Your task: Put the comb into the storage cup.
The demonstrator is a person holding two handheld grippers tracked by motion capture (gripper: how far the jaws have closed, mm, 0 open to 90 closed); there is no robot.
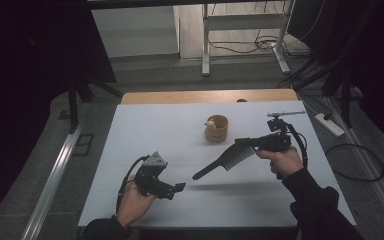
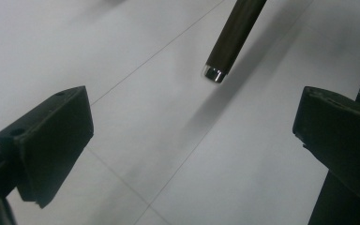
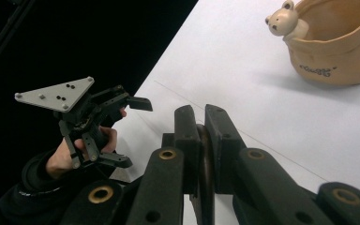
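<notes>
While the right gripper [image 1: 252, 144] clamps shut on the comb [image 1: 225, 161] at centre right of the high view, held above the table [image 1: 145, 130], the left gripper [image 1: 179, 187] at lower left gapes wide, empty. Handover looks done; dropping the comb into the cup [image 1: 216, 128] at upper centre seemingly remains.

- The left gripper [image 1: 179, 187] sat low in the left hand [image 1: 132, 202], jaws spread wide.
- The right gripper [image 1: 240, 144], held higher in the right hand [image 1: 280, 160], had its jaws clamped shut.
</notes>
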